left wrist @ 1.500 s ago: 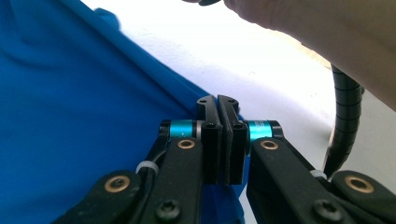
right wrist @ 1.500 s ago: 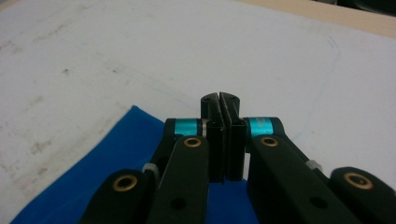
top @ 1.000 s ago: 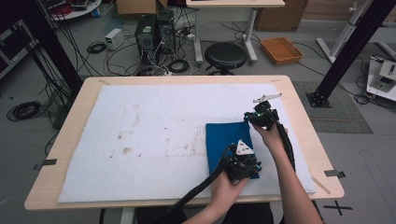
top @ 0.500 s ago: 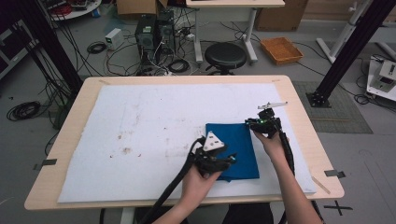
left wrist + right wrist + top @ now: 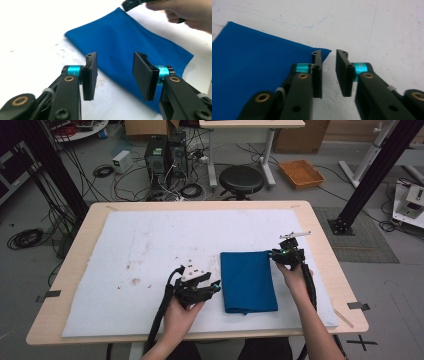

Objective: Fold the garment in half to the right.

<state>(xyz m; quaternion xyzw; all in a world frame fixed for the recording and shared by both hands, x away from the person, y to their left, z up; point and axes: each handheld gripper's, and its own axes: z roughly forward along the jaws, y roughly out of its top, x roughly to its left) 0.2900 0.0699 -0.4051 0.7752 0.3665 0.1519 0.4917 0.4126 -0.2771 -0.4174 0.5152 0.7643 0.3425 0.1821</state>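
A blue cloth [image 5: 248,281] lies folded flat as a rectangle on the white mat [image 5: 150,245], right of centre. My left gripper [image 5: 214,286] hovers just off the cloth's left edge. In the left gripper view its jaws [image 5: 114,56] stand wide apart, having just opened further, with nothing between them and the cloth [image 5: 120,37] beyond. My right gripper [image 5: 274,254] is at the cloth's far right corner. Its jaws [image 5: 329,53] have just been opening; a narrow gap shows, and the cloth's corner [image 5: 262,62] lies on the mat by the left jaw's tip, not pinched.
The mat covers most of a wooden table [image 5: 330,270] and carries brown stains [image 5: 131,281] at its left. Beyond the far edge stand a black stool [image 5: 242,179], computer cases [image 5: 162,155] and floor cables. The right hand [image 5: 182,12] shows in the left gripper view.
My left gripper has drawn leftward off the cloth to the mat beside it. The cloth now lies flat and narrower. My right gripper stays at the far corner, with its jaws parted.
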